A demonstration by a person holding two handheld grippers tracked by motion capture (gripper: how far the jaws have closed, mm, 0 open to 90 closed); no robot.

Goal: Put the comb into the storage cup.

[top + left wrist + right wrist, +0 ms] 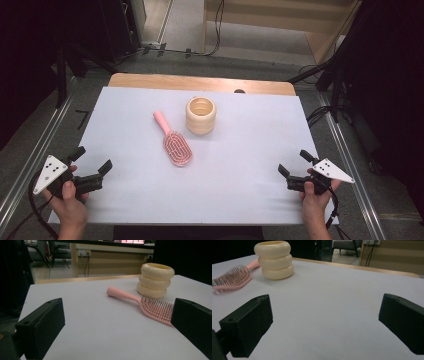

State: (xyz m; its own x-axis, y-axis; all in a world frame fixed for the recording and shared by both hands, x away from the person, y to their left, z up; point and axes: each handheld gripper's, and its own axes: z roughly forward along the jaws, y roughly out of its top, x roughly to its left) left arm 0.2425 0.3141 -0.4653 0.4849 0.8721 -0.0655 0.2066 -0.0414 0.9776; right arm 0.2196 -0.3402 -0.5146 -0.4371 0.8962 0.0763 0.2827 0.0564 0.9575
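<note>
- High view: your left claw [92, 161] sits at the near left corner of the white tabletop [250, 150], jaws spread, holding nothing. Your right claw [295, 161] sits at the near right, likewise released and empty. The pink hairbrush [173, 140] lies flat mid-tabletop, handle pointing away from you, just left of the cream ribbed cup [201, 115]; both are well apart from either claw.
- Left gripper view: jaws wide apart; the hairbrush [147, 305] lies bristles up ahead, the cup [155, 280] behind its head.
- Right gripper view: jaws wide apart over bare tabletop; cup [275, 260] and hairbrush [233, 277] at far left.
</note>
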